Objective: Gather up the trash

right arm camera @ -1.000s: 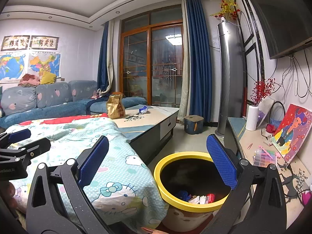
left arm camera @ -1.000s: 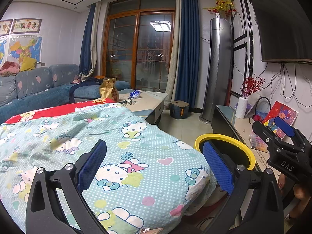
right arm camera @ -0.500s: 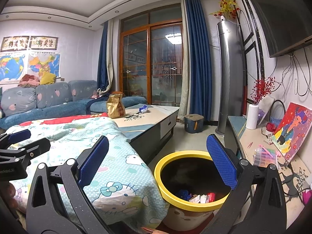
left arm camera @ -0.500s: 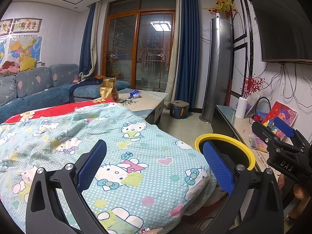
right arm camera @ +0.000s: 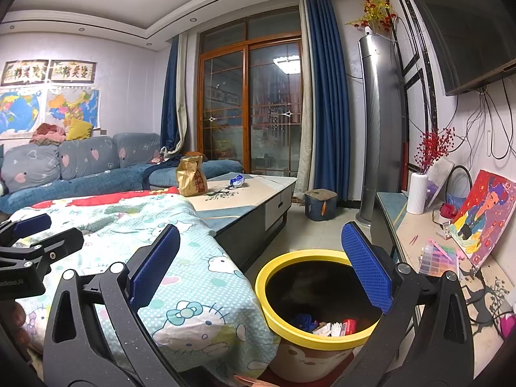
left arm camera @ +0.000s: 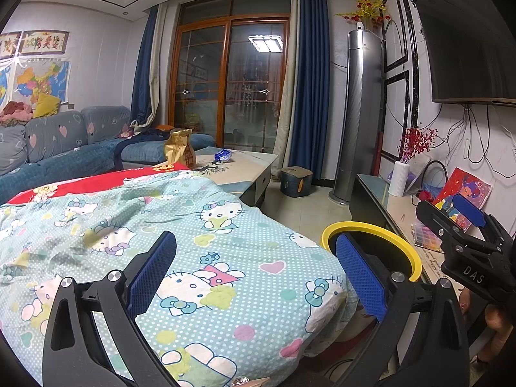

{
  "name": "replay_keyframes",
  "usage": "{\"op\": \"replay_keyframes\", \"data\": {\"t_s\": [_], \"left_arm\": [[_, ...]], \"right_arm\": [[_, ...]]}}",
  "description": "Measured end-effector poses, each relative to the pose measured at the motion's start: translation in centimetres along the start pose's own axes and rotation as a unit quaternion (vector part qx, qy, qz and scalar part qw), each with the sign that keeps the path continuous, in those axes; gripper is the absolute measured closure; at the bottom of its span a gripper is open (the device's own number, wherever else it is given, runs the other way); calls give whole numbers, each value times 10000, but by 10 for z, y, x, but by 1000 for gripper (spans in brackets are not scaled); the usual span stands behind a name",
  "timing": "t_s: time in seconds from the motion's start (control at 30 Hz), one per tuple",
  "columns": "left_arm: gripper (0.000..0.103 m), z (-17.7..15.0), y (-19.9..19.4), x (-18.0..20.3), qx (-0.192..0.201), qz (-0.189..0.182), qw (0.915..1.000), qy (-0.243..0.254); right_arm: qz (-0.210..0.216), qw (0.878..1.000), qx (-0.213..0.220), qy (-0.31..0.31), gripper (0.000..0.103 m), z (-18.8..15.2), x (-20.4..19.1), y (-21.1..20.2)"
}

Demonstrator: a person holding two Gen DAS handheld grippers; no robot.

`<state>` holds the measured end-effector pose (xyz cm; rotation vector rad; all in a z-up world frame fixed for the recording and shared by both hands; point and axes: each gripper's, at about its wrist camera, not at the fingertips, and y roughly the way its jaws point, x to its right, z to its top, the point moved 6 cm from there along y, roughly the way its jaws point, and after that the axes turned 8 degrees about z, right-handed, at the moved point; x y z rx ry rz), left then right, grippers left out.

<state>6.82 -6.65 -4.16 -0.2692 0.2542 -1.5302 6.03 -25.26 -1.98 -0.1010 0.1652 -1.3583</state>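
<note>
Trash (right arm camera: 325, 324) already lies at the bottom of the yellow-rimmed bin (right arm camera: 277, 309), which stands on the floor just beside the near right corner of the Hello Kitty blanket (left arm camera: 206, 258). My left gripper (left arm camera: 254, 274) has its blue pads spread wide with nothing between them, hanging over the blanket. My right gripper (right arm camera: 261, 267) is equally wide and empty, poised above the bin's left rim.

More pieces sit far off on the coffee table (right arm camera: 258, 193): a brown paper bag (right arm camera: 191, 175) and a small blue-and-white wrapper (right arm camera: 237, 180). I judge these are next. The bag stands upright and looks light, so a careless approach could tip it over or crush it. The thin wrapper could slide along the smooth tabletop instead of lifting. The blanket edge hangs against the bin, so dragging a gripper across it might pull cloth over the opening.

Only my right view looks into the bin and shows its contents; the left view catches just the rim, partly behind my own pad (left arm camera: 361, 277). The left view shows my right gripper from the side, and more of the blanket's near spread.
</note>
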Motion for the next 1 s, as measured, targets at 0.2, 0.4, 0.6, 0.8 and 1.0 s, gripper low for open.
{"op": "replay_keyframes", "data": {"t_s": [0.2,0.4,0.6,0.8,1.0], "left_arm": [[6,1,0,2,-19,-5,10000,3],[6,-2,7,3,-197,-104,9997,-49],[6,-2,22,-56,-703,88,9946,-758],[6,-6,0,-250,-856,2226,9588,-1543],[7,-74,-38,-435,-1862,4257,8564,-2253]], "right_arm": [[-26,10000,-27,60,10,-2,0,1],[131,9989,-397,192,10,-6,-4,15],[831,9929,-746,402,10,11,-62,57],[2734,9510,-1442,-62,10,17,-253,105],[3686,8902,-2591,-678,10,-27,-421,130]]}}
